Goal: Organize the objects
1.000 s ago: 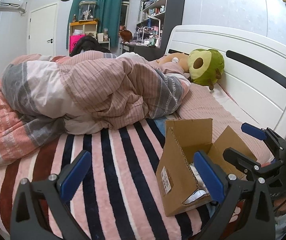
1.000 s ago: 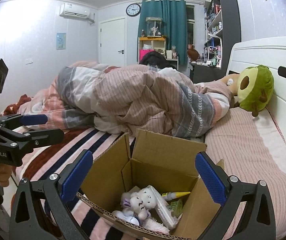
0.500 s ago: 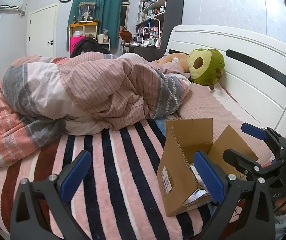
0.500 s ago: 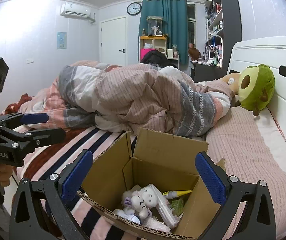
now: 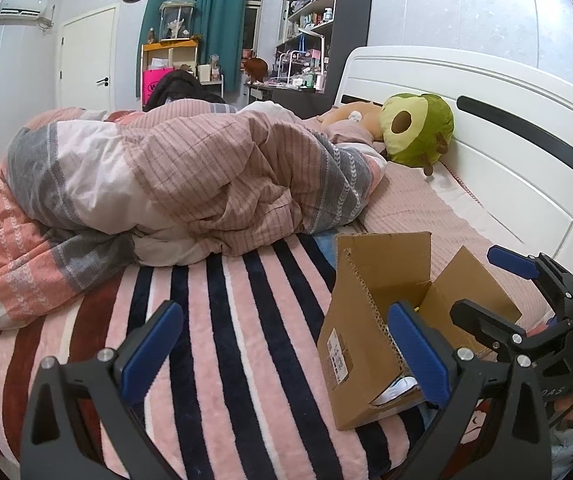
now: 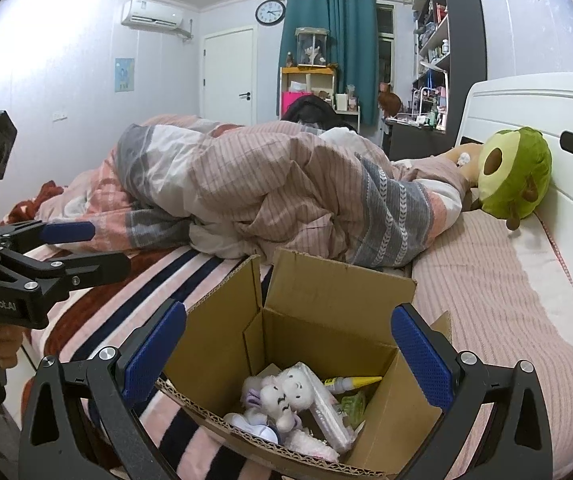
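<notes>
An open cardboard box [image 6: 326, 304] stands on the striped bed blanket [image 5: 214, 320]; it also shows in the left wrist view [image 5: 366, 320]. Inside lie a white plush toy [image 6: 286, 394], a yellow-tipped glue bottle [image 6: 350, 382] and other small items. My right gripper [image 6: 286, 352] is open and empty, held above the box's near edge. My left gripper [image 5: 282, 344] is open and empty, over the blanket just left of the box. Each gripper shows in the other's view, the left [image 6: 82, 248] and the right [image 5: 490, 288].
A bunched striped duvet [image 5: 166, 184] fills the far half of the bed. A green avocado plush [image 5: 416, 130] leans on the white headboard [image 5: 506, 152]. A pink ribbed sheet [image 6: 498, 280] lies right of the box. Shelves, a desk and a door stand beyond.
Both grippers have drifted only slightly; the box and its contents have not moved. Both stay open.
</notes>
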